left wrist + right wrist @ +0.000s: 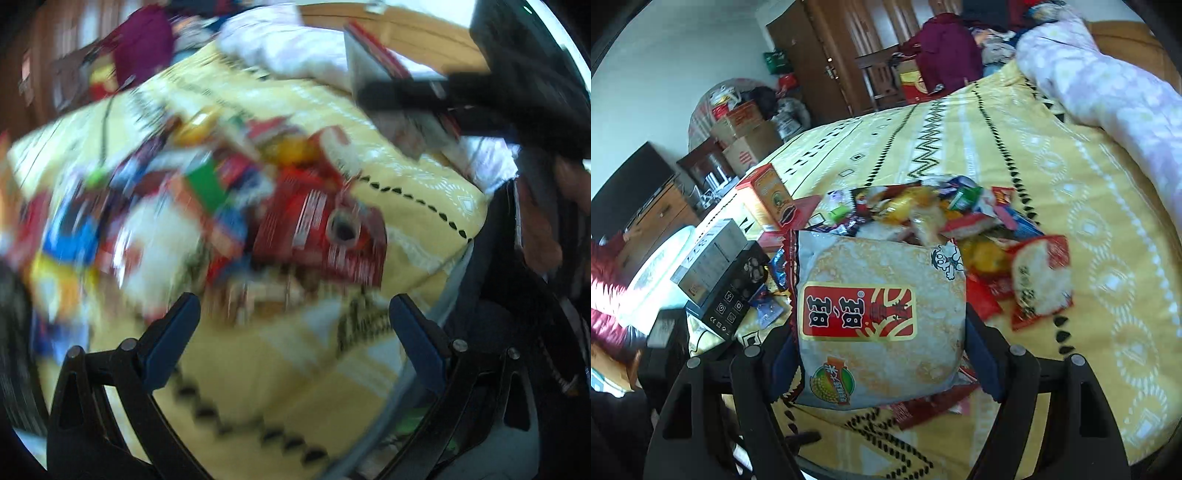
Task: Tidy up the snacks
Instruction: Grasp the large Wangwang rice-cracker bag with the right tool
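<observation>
My right gripper (pixel 882 354) is shut on a large pale rice-cracker bag (pixel 879 314) with a red label, and holds it above the bed. Behind the bag, a pile of small snack packs (pixel 934 214) lies on the yellow patterned bedspread (pixel 1052 155). The left wrist view is blurred by motion. There my left gripper (pixel 293 310) is open over the bedspread (pixel 424 206), with nothing between its blue pads (pixel 177 325). The snack pile (pixel 229 192) lies just beyond it. At upper right the right gripper (pixel 417 107) carries the bag (pixel 373 66), seen from its silvery back.
A red carton (pixel 768 199) and a silver-and-black box (pixel 716 269) stand at the bed's left edge. A lilac quilt (pixel 1108 92) lies along the far right. Cardboard boxes (pixel 746 144), a wooden wardrobe (pixel 849 44) and a dresser (pixel 653 218) stand beyond the bed.
</observation>
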`<state>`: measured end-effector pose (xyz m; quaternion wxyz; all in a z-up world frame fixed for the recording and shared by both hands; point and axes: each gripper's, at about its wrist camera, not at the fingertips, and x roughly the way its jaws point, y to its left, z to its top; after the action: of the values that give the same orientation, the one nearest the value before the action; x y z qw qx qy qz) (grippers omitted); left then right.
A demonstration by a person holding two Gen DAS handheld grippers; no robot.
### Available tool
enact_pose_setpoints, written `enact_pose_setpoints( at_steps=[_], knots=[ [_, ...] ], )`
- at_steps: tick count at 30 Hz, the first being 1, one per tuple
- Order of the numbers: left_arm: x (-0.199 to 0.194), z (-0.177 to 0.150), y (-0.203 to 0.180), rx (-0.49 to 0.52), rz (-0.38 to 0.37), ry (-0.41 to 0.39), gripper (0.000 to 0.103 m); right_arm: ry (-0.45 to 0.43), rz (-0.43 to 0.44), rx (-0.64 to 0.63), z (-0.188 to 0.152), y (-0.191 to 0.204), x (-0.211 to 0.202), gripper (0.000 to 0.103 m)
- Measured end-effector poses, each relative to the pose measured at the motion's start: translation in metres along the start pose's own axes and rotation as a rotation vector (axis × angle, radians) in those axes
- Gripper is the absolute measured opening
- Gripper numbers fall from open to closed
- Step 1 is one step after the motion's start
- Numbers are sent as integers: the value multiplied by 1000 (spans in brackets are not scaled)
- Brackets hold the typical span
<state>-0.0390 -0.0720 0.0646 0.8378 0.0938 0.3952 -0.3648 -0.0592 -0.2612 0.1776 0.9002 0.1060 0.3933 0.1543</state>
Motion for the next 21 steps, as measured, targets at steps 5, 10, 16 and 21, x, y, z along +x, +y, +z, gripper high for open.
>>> enact_pose_setpoints(
  at_steps=[5,10,16,21],
  knots=[
    [50,12,4,61,-22,191,97,-13,33,60,-12,-22,-3,81],
    [41,-28,7,-6,-46,272,95,-12,58,74,-23,-23,-6,81],
    [-12,-27,27,-221,-94,103,94,-26,77,96,-29,-27,-3,81],
    [-4,-14,38,-307,-58,46,94,-18,86,86,-31,-22,1,81]
  ],
)
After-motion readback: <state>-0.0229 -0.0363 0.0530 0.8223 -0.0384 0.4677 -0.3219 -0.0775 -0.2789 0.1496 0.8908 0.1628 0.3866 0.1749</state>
